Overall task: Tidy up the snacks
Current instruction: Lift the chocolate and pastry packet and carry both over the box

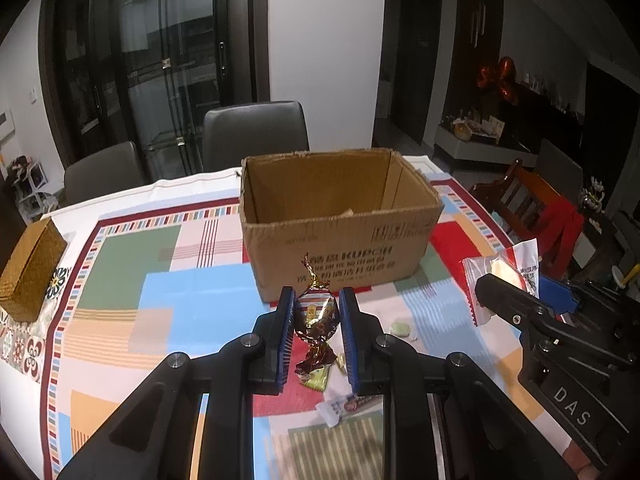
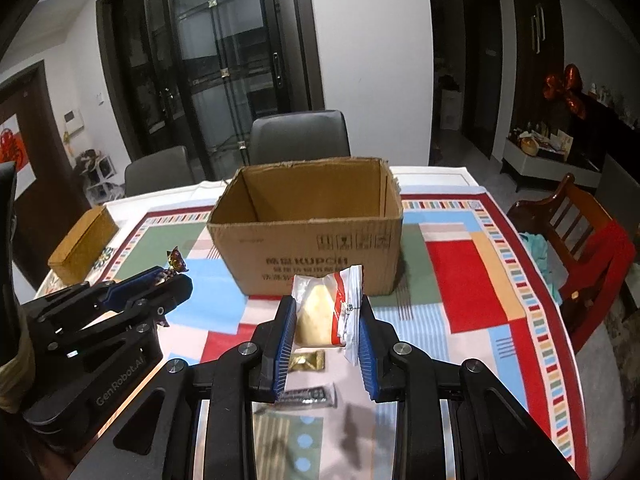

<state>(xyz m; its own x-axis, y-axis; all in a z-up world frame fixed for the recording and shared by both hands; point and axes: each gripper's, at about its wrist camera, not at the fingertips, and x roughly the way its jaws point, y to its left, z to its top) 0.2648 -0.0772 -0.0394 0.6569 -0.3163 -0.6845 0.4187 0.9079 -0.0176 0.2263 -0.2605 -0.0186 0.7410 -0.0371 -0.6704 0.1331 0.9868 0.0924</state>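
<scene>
Near the front edge of the surface [image 2: 472,280] I've got both claws loaded: my left claw [image 1: 316,320] is clamped on a foil-wrapped candy [image 1: 316,312], pads pinching its round middle with the twisted ends sticking out above and below, and my right claw [image 2: 326,316] is clamped on a white pastry packet [image 2: 328,308], gripping the crinkly wrapper at its sides. Both snacks hang clear of the cloth, short of the open cardboard box [image 2: 308,236] that sits toward the middle of the surface. Here's what worries me: that foil is slick and the candy rounded, so a jolt could squirt it out before I clear the near wall. The packet is held mostly by film, I reckon, so it may sag or slide. And with both claws heading for the same opening side by side, they could knock together or clip the rim and shove the light box toward the far edge. More snacks, a gold sachet [image 2: 308,361] among them, lie right below me.
</scene>
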